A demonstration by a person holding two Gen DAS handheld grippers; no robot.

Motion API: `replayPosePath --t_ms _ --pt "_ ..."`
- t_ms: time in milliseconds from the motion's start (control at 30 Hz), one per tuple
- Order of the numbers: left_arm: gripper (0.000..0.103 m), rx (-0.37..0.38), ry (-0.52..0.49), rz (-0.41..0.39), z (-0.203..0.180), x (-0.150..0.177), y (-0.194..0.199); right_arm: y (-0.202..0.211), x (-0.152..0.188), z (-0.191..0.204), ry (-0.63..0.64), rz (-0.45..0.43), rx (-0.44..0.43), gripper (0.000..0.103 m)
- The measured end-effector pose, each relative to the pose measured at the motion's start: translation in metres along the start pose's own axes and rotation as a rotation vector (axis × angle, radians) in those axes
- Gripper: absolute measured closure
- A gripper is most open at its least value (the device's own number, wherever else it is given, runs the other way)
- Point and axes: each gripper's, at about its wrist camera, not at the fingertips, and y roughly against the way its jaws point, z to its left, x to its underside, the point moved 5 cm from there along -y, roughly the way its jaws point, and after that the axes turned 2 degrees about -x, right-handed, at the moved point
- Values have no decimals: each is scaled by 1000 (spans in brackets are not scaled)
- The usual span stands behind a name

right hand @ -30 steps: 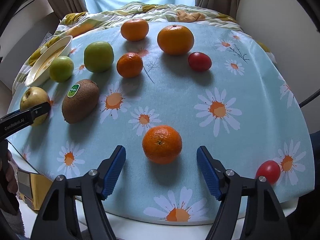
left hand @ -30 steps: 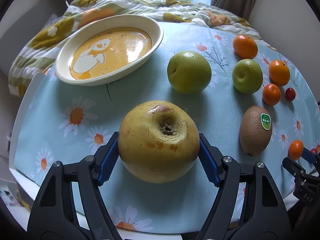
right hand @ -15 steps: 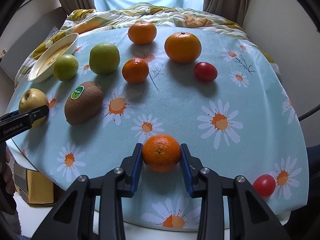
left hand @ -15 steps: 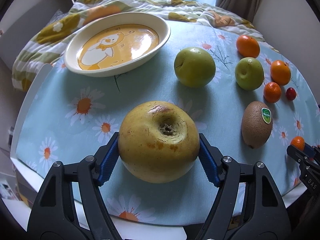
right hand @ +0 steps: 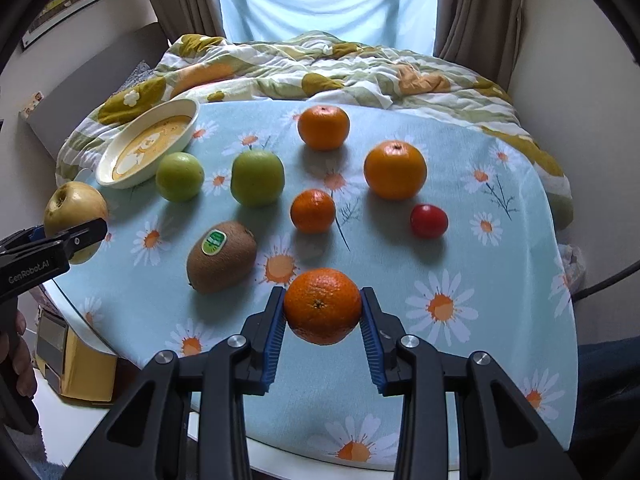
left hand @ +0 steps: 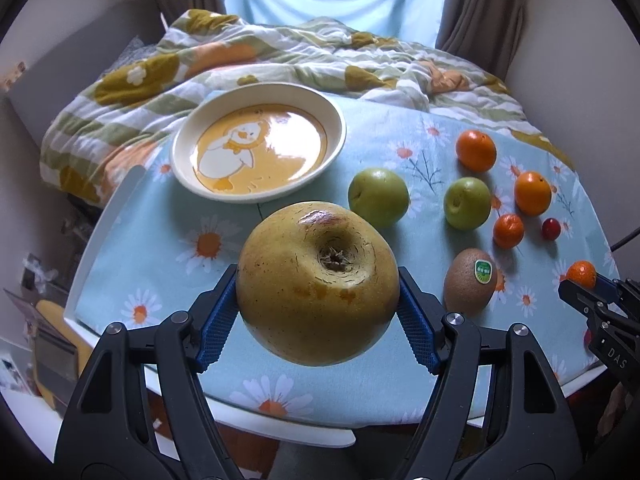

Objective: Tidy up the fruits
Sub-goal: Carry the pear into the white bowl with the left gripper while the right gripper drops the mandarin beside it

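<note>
Seen from the right wrist, the dish (right hand: pixel 120 168) sits at the far left of the bench (right hand: pixel 500 264), with the bedding (right hand: pixel 340 68) behind it; two apples (right hand: pixel 179 176) (right hand: pixel 257 177) lie side by side just right of the dish; behind them to the right is a mandarin (right hand: pixel 324 127), and right of that an orange (right hand: pixel 394 169); a smaller mandarin (right hand: pixel 312 211) lies before these, a tomato (right hand: pixel 429 221) to its right, a kiwi (right hand: pixel 222 256) to its left and nearer; a pear (left hand: pixel 318 284) sits between the left tongs (left hand: pixel 318 308) above the near left edge; a tangerine (right hand: pixel 322 306) sits between the right tongs (right hand: pixel 322 322), before the kiwi.
</note>
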Motion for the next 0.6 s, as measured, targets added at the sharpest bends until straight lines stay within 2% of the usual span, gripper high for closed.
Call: replayPosePath --t_ms 267,600 --pt "23 2 33 -66 23 -44 16 13 -56 18 55 -69 -34 70" --pt "23 40 -29 -69 63 -112 -27 -12 -117 64 -10 -108 -37 70"
